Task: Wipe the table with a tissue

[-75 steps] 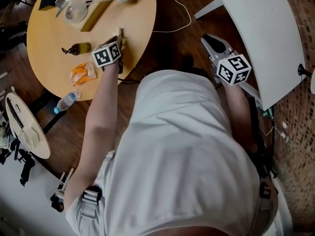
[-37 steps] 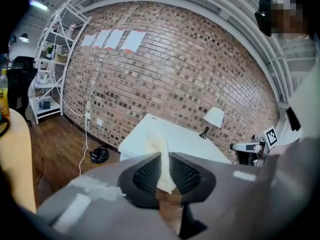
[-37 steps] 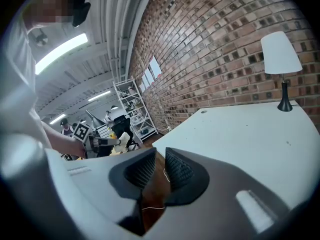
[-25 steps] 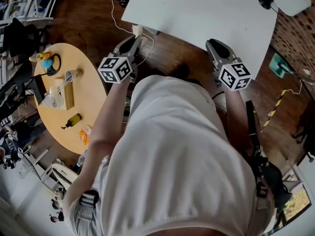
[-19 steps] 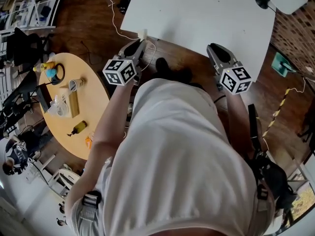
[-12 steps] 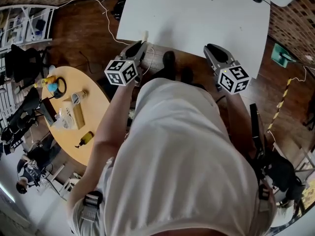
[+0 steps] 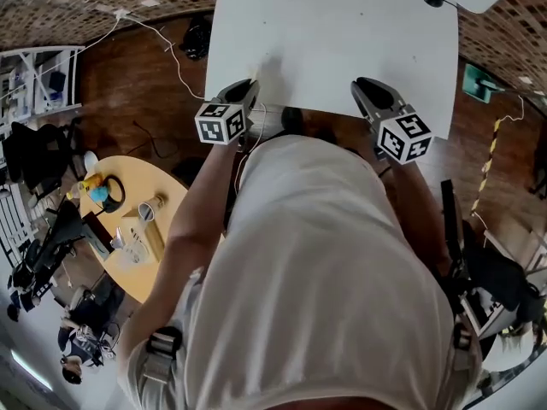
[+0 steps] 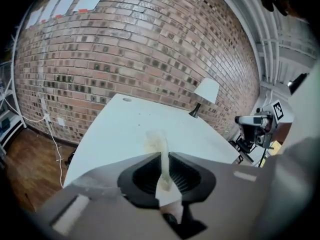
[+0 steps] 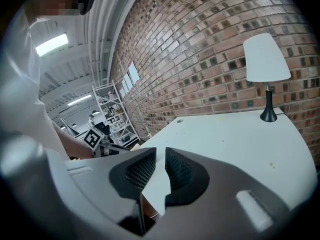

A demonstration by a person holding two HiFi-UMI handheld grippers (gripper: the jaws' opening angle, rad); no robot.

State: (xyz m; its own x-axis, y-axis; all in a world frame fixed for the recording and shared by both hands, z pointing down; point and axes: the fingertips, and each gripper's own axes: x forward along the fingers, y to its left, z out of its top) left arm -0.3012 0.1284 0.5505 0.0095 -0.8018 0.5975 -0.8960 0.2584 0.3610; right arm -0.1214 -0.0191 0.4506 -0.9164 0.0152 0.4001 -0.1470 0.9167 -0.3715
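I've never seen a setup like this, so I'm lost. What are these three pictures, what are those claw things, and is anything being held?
One picture comes from a camera on a person's head, looking down at their own body. They hold a hand-worked claw in each hand. The patterned cubes are part of those claws. The other two pictures come from cameras riding on each claw, looking along its jaws. Ahead is a white table with a lamp at its far edge. The left claw pinches a tissue. The right claw is empty, its jaws slightly apart.
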